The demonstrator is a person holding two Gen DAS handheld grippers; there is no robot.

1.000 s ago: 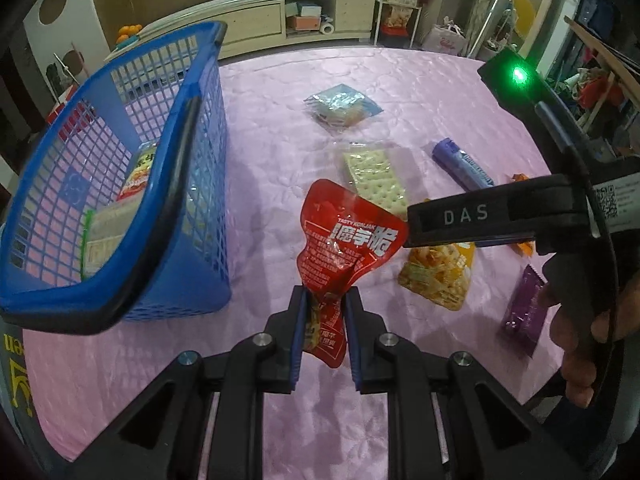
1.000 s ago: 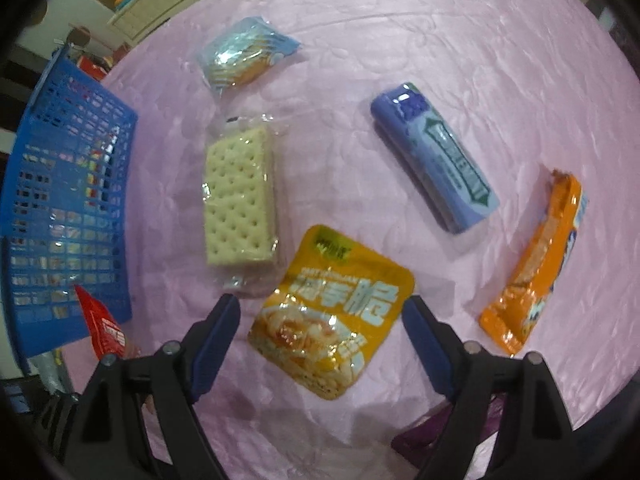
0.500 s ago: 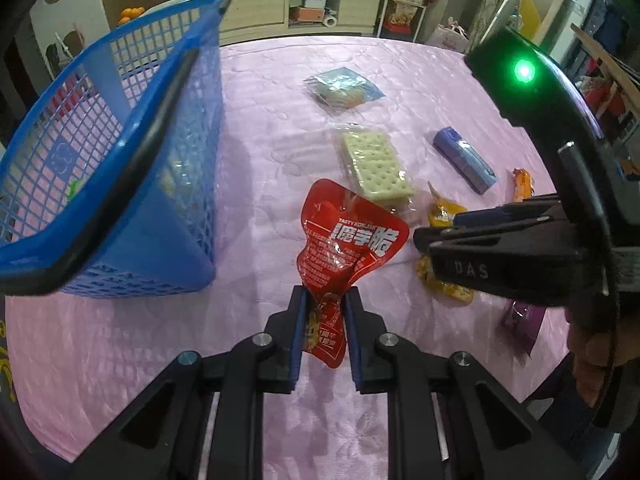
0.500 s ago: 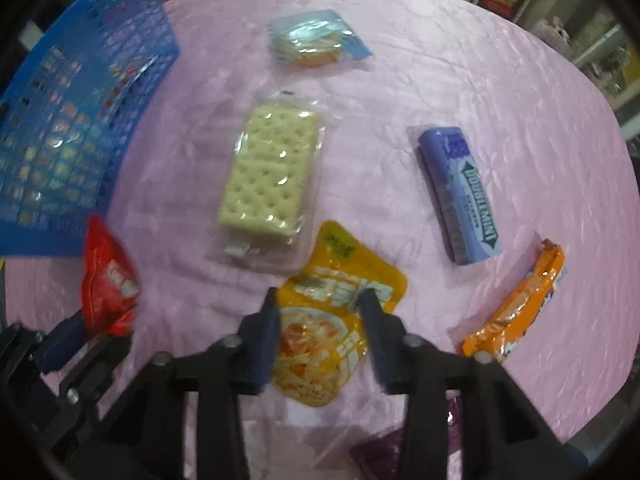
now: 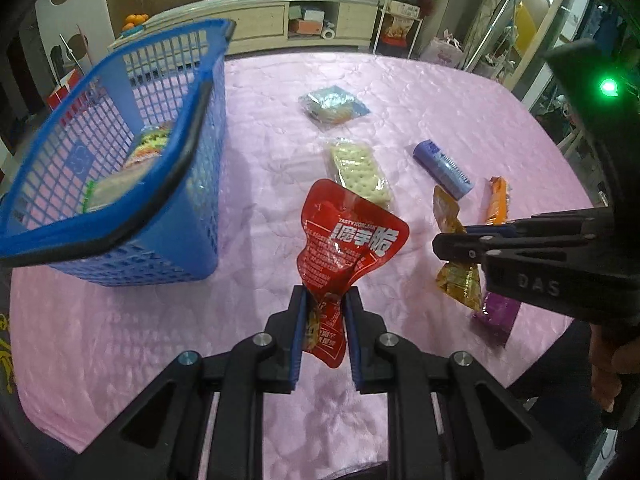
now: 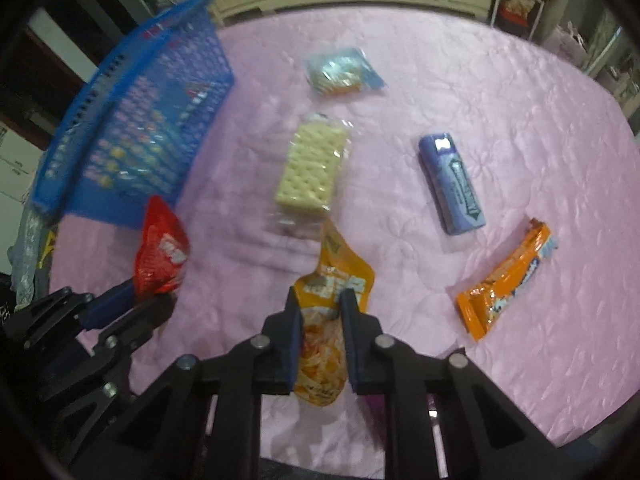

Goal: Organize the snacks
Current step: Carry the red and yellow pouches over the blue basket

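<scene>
My left gripper [image 5: 324, 308] is shut on a red snack pouch [image 5: 348, 244] and holds it above the pink table, right of the blue basket [image 5: 192, 216]. My right gripper [image 6: 320, 312] is shut on a yellow snack pouch [image 6: 332, 280] and holds it lifted off the cloth; it also shows in the left wrist view [image 5: 456, 276]. The basket holds several snack packs [image 5: 132, 172]. The red pouch also shows in the right wrist view [image 6: 160, 256], near the basket [image 6: 132, 132].
On the pink tablecloth [image 6: 460, 80] lie a cracker pack [image 6: 310, 172], a blue-silver packet [image 6: 340, 72], a purple gum pack [image 6: 452, 184], an orange bar [image 6: 504, 280] and a purple wrapper [image 5: 496, 312]. A cabinet [image 5: 280, 16] stands behind the table.
My right gripper has closed on the yellow pouch and lifted it off the table. My left gripper still holds the red pouch and has drawn back a little from the basket.
</scene>
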